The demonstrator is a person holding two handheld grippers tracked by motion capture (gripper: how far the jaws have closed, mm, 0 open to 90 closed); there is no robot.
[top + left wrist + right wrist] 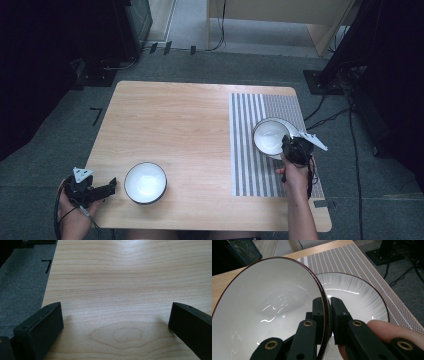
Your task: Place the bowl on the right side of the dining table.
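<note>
**Right gripper clamped on bowl rim over plate**

Right gripper (291, 145) pinching the rim of a white bowl (270, 136), one jaw inside the wall, one outside, pads pressed against the dark-edged lip. Held bowl tilted, as seen in the right gripper view (272, 307); its inside glossy, with faint light streaks. Right gripper's grip point (327, 315) at the near side of the rim. Directly behind and below the bowl, a white plate (359, 297) with the same dark edge; whether bowl touches plate cannot be told. Plate (289, 125) lying on the striped placemat (250, 165), toward the mat's far half. Placemat (352, 260) covering the right end of the wooden table (175, 115). Fingertip of the right hand (387, 330) visible beside the outer jaw; right hand (294, 172) just nearer than the bowl, over the mat.

Left gripper (107, 189) spread wide, nothing between the jaws; jaws low over bare wood (120, 290) at the table's near left corner. Left hand (75, 210) at the table edge, partly off it. Second white bowl (145, 182) upright on bare wood, just right of the left gripper, apart from it, well left of the placemat. Grey carpet (22, 285) beside the table's left edge.
</note>
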